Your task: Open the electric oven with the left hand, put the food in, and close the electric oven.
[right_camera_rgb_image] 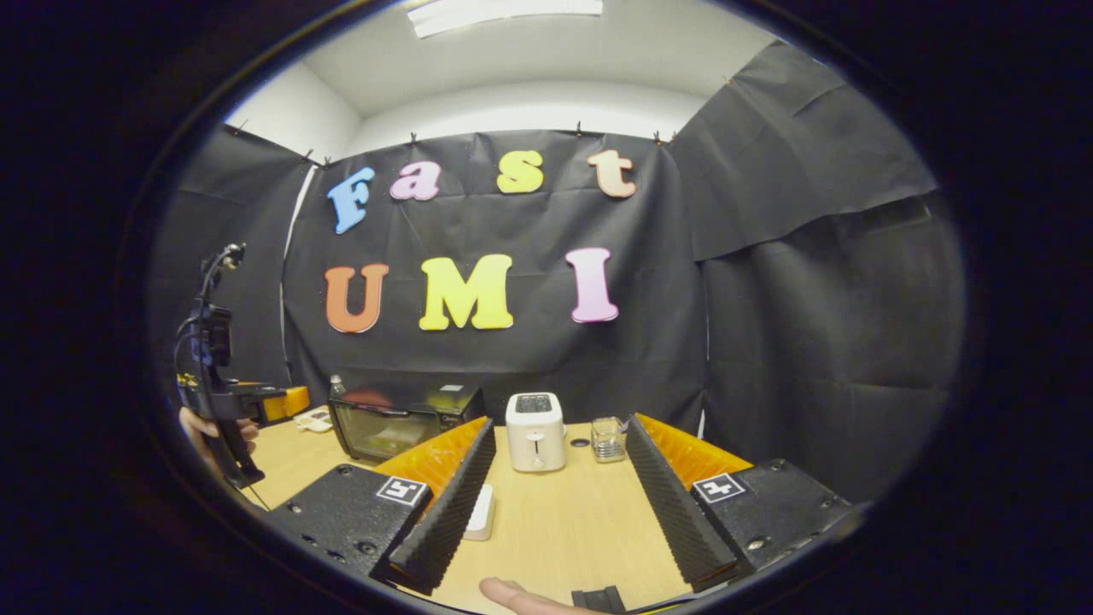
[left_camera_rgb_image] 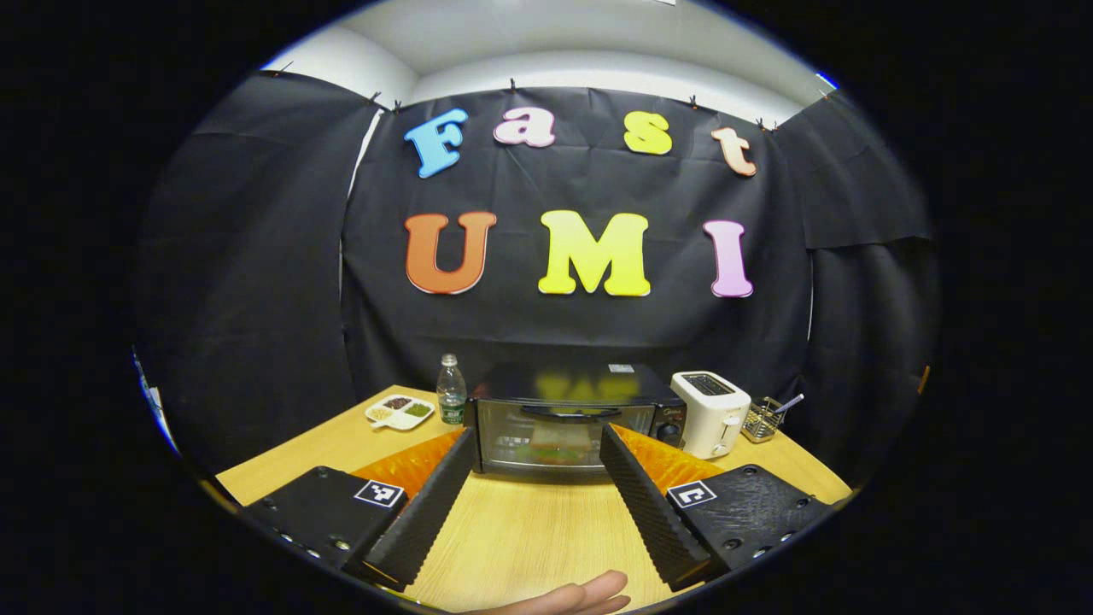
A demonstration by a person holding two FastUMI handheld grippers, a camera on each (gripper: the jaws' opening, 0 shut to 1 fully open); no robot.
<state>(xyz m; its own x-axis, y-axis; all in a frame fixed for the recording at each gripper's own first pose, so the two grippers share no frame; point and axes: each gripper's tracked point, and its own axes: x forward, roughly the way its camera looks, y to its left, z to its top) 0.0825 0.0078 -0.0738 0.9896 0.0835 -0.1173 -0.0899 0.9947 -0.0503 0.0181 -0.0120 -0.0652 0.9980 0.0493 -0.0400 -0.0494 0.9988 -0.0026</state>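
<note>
Here we are at the start line: the black electric oven with its glass door [left_camera_rgb_image: 568, 418] sits dead ahead of the left gripper [left_camera_rgb_image: 536, 487], squarely framed between its two spread fingers, door shut. The dark bar handle [left_camera_rgb_image: 570, 412] runs sideways across the top of that door, so its long axis lies crosswise to the gripper's line of approach. That is the relation to watch: straight forward and the jaws meet the handle broadside.

Over in the right gripper view, the right gripper [right_camera_rgb_image: 555, 495] is likewise wide apart and holding nothing, pointed at the white two-slot toaster [right_camera_rgb_image: 535, 431], with the oven off to its left. The left gripper is plainly the nearer and better lined up, as the task wants.

Something greenish shows dimly through the oven glass; I cannot tell what. A small white divided dish [left_camera_rgb_image: 400, 412] and a clear plastic bottle [left_camera_rgb_image: 451, 391] stand on the pale wooden surface [left_camera_rgb_image: 529, 530] left of the oven.
</note>
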